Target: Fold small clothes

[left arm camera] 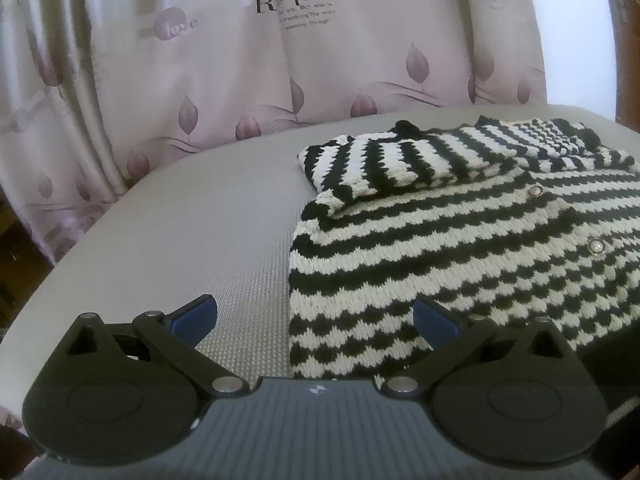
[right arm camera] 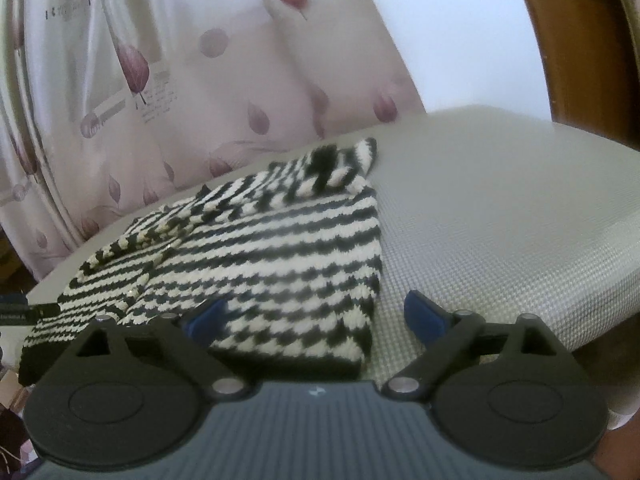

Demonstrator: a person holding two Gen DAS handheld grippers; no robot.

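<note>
1. Knitwear first: a black-and-white striped sweater [left arm camera: 460, 248] lies flat on a pale grey textured table [left arm camera: 192, 248], in front of a pink curtain [left arm camera: 240, 72] printed with purple leaves.
2. Seen from the left wrist, the sweater covers the right half of the table, with its hem edge nearest the camera.
3. One sleeve [left arm camera: 384, 164] is folded across the upper chest, its cuff end pointing toward the left edge of the garment.
4. Two small shiny buttons [left arm camera: 535, 191] show on the front of the body, toward the right.
5. The left gripper [left arm camera: 316, 322] hovers at the near left corner of the sweater with its jaws spread wide; one blue pad is over bare table, the other over the knit, and nothing is pinched between them.
6. From the right wrist, the same sweater [right arm camera: 256, 256] fills the left and middle of the table [right arm camera: 500, 216], and its near right corner sits between the fingers.
7. The right gripper [right arm camera: 316, 314] is also spread wide, released, with its left pad above the knit and its right pad above bare table; neither pad presses on the fabric.
8. A brown wooden frame [right arm camera: 560, 40] stands at the far right, beyond the table.
</note>
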